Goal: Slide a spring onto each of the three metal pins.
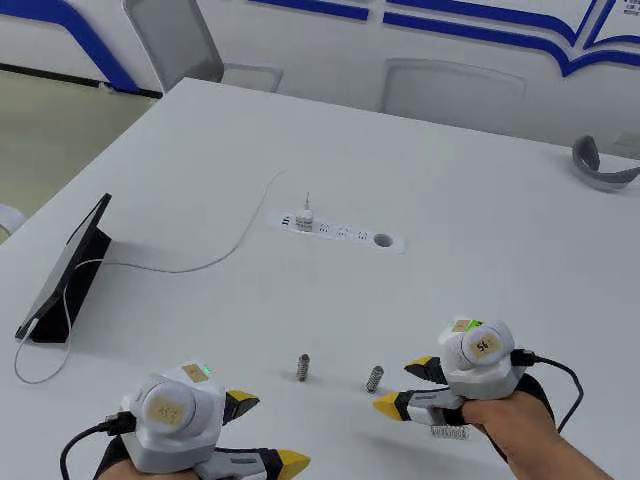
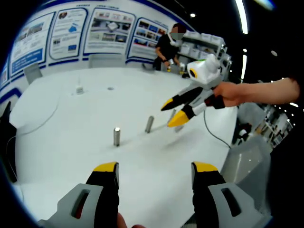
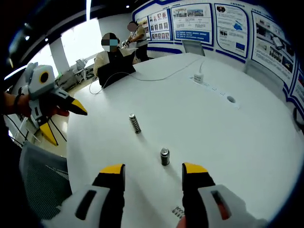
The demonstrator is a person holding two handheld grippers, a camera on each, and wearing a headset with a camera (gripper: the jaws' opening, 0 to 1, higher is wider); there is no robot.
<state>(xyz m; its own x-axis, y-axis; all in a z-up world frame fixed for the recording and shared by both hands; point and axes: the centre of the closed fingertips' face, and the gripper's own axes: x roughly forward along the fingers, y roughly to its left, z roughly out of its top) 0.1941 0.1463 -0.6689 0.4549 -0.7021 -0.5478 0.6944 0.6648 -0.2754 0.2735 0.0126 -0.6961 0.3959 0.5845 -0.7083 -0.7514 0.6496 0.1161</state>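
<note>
Two short metal pins stand on the white table between my grippers: one pin with spring coils showing around it, and a second pin closer to the right gripper. A loose spring lies flat on the table under the right gripper. My right gripper is open, with the second pin just ahead of its jaws. My left gripper is open and empty, hovering at the near edge.
A power strip with a white plug sits mid-table, its cable running to a tablet on a stand at the left. Grey headphones lie far right. Chairs line the far side. People stand beyond the table.
</note>
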